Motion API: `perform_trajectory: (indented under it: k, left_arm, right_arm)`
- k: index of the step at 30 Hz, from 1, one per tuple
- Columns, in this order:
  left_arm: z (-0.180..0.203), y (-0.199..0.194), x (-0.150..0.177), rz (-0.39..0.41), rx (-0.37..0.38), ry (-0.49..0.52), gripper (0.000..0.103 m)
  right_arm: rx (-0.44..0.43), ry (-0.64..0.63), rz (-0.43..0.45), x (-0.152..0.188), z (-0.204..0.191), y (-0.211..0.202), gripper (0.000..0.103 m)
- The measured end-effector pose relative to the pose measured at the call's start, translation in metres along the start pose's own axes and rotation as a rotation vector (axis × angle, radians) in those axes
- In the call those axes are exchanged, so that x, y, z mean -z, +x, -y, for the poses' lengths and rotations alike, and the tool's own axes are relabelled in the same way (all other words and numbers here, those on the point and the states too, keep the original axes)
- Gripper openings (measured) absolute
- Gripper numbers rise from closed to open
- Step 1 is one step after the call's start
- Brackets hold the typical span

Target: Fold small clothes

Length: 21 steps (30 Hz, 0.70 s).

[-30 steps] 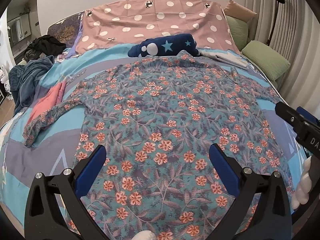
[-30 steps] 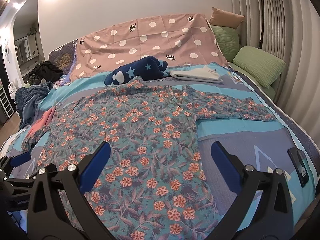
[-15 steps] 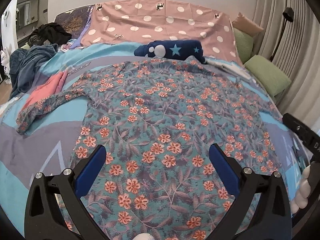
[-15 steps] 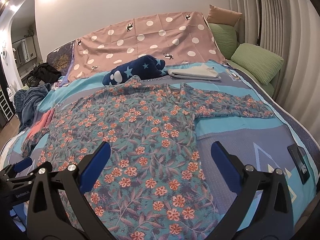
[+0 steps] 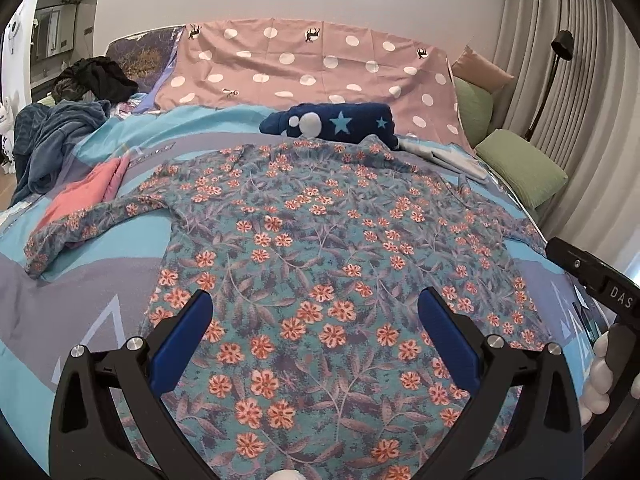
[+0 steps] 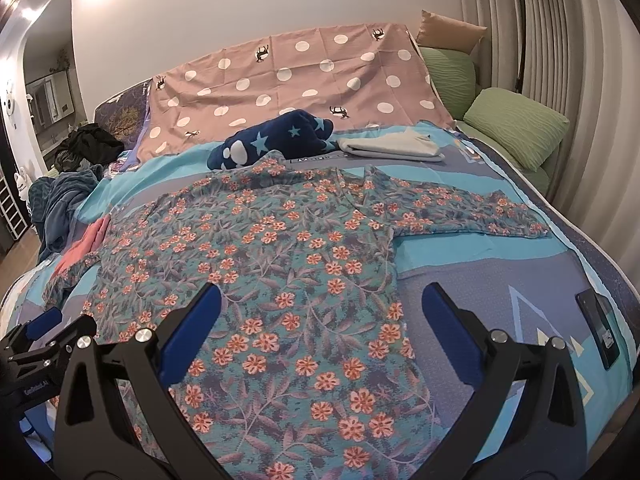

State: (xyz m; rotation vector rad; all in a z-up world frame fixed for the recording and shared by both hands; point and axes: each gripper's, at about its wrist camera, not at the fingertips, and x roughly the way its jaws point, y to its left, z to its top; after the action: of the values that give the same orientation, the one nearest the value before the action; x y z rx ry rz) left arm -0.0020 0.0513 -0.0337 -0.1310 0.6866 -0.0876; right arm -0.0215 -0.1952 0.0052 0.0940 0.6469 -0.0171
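Right now the left claw (image 5: 316, 320) hangs just above the lower middle of a flowered shirt (image 5: 320, 264), its blue fingers (image 5: 182, 344) spread wide with nothing between them. The shirt lies flat on the bedspread (image 5: 80, 296), body running away from the claw toward the headboard end, one long sleeve (image 5: 92, 224) stretched out far to the claw's left, partly over a pink garment (image 5: 84, 192). Beyond the shirt's collar sits a dark blue bundle with stars (image 5: 336, 124), and behind that a pink dotted cloth (image 5: 312, 64) is propped up. To the claw's right the other tool's black body pokes into view. The right claw (image 6: 320, 320) is likewise spread wide and holds nothing, hovering over the shirt's (image 6: 280, 264) lower right edge, so that its left finger (image 6: 190, 332) is over the fabric and its right finger (image 6: 448, 336) over bare bedspread (image 6: 500, 272). The other sleeve (image 6: 468, 212) reaches out ahead and to this claw's right. A folded pale cloth (image 6: 392, 146) lies farther ahead, a dark phone (image 6: 600, 328) just to the right, and green pillows (image 6: 516, 128) at the far right.
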Motion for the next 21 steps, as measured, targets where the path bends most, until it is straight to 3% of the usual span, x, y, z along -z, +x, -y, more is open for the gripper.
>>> perform_trajectory:
  k: [14, 18, 21]
  left_arm:
    - [-0.012, 0.004, 0.002, -0.043, -0.003, -0.021, 0.101]
    - [-0.016, 0.007, 0.004, -0.069, 0.009, -0.036, 0.091]
    - [-0.017, 0.008, 0.004, -0.075, 0.005, -0.038, 0.091]
  right_arm:
    - [0.014, 0.009, 0.014, -0.005, -0.003, -0.004, 0.101]
    - [0.012, 0.015, 0.013, -0.007, -0.003, -0.004, 0.101]
    - [0.011, 0.009, 0.012, -0.006, -0.003, -0.004, 0.101]
